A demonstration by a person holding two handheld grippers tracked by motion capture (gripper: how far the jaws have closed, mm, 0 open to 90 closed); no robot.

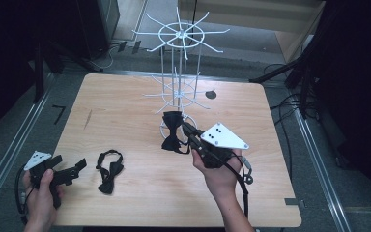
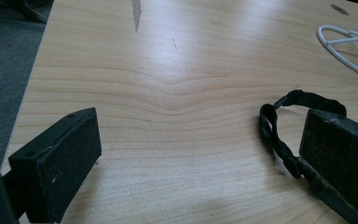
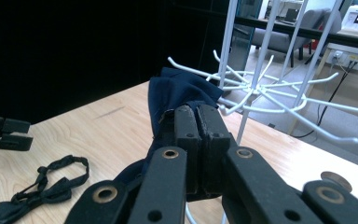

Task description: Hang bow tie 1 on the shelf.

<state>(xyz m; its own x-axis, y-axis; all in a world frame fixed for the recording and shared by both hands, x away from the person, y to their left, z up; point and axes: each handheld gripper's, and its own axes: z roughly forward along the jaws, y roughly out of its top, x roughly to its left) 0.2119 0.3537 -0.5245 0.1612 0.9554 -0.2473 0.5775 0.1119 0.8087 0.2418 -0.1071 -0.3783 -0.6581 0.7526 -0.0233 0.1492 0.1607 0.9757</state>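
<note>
While the right gripper (image 1: pixel 186 129) pinches a dark bow tie (image 1: pixel 172 131) at frame centre beside the white rack (image 1: pixel 179 58), the left gripper (image 1: pixel 70 170) rests spread at lower left. Tie looks light, limp, soft; best pinched at its knot.

Spare black bow tie (image 1: pixel 109 170) flat on table (image 1: pixel 125 116).

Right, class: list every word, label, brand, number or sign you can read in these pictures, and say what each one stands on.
None: no readable word, number or brand shows anywhere.
Grey plate on the right gripper: dark dots only, no letters.
Bow tie held in that gripper: plain dark cloth, no label in sight.
Bow tie on the table: no tag to be seen.
White wire rack: bare wire, no sign.
Table: wood grain and a dark mark, no writing.
</note>
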